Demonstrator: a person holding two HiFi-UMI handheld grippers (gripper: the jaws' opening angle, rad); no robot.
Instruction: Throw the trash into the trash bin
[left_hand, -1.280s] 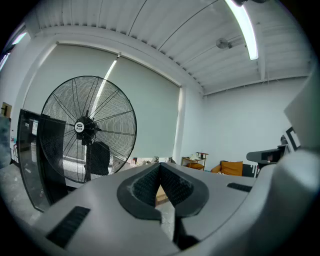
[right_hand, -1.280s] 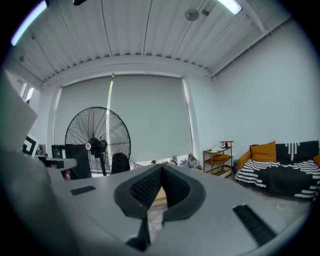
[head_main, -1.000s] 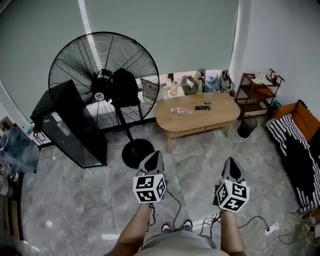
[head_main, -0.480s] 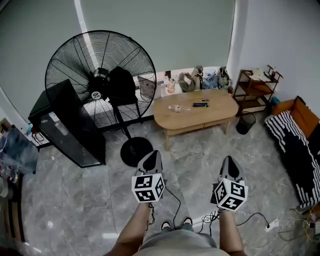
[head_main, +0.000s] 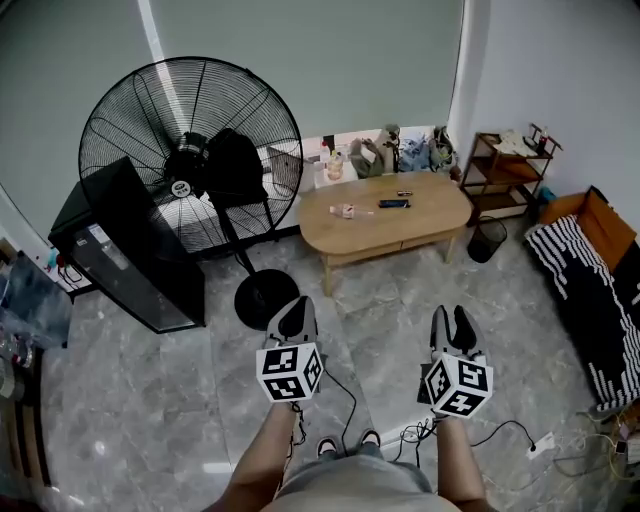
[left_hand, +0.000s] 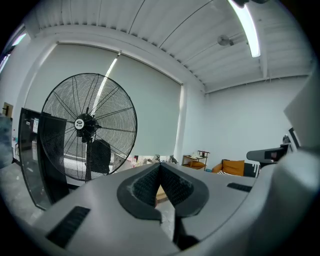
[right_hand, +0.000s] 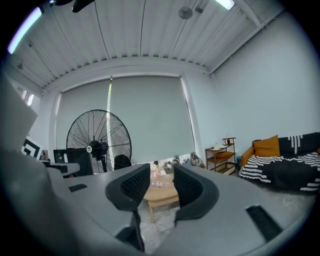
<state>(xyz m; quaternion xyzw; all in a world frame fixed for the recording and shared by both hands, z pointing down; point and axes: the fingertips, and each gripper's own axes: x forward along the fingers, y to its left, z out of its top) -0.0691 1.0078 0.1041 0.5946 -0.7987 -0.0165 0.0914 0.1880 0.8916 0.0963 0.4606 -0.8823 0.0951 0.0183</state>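
Observation:
A light wooden oval table (head_main: 425, 226) stands across the room. On it lie a small crumpled bottle-like piece of trash (head_main: 347, 211) and a dark flat object (head_main: 392, 204). A black mesh trash bin (head_main: 487, 240) sits on the floor at the table's right end. My left gripper (head_main: 295, 312) is shut and empty, its pads meeting at the tip (left_hand: 160, 167). My right gripper (head_main: 450, 318) is open; its jaws have just been opening, with nothing between them (right_hand: 162, 175). Both are held level over the grey floor, well short of the table (right_hand: 161, 194).
A large black pedestal fan (head_main: 190, 150) and a black cabinet (head_main: 125, 245) stand to the left. A wooden shelf (head_main: 515, 165) is beyond the bin, a striped sofa (head_main: 595, 290) at the right. Cables (head_main: 500, 435) trail on the floor by the person's feet.
The right gripper's jaws, together before, now stand apart. The head view has drifted, so the table and fan sit slightly higher and further left.

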